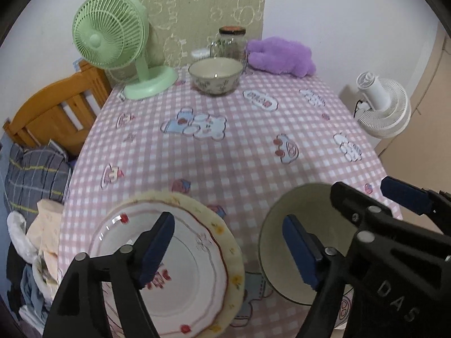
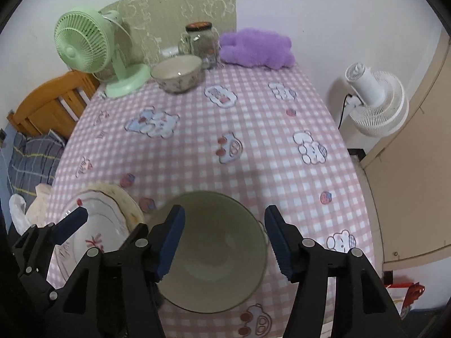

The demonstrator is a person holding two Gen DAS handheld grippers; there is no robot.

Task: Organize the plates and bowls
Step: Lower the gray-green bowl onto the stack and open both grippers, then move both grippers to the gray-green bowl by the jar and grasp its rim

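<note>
Grippers: left gripper [image 1: 228,248] gaping over stacked plates [image 1: 194,276], gripping nothing | right gripper [image 2: 225,242] spread astride green bowl [image 2: 214,256], pads clear | patterned bowl [image 1: 215,76] beside green fan [image 1: 112,36]

Two bowls are sitting on the table: one plain bowl [image 2: 214,250] near the front edge and one patterned bowl [image 1: 215,76] at the far end. Two plates are lying stacked at the front left, a white plate [image 1: 180,276] resting on a cream flowered plate [image 1: 234,256]. Two fans are showing, one green fan [image 1: 112,36] on the table and one white fan [image 2: 375,104] beside it, while one glass jar [image 1: 231,43] and one purple plush toy [image 1: 282,56] are standing at the back
</note>
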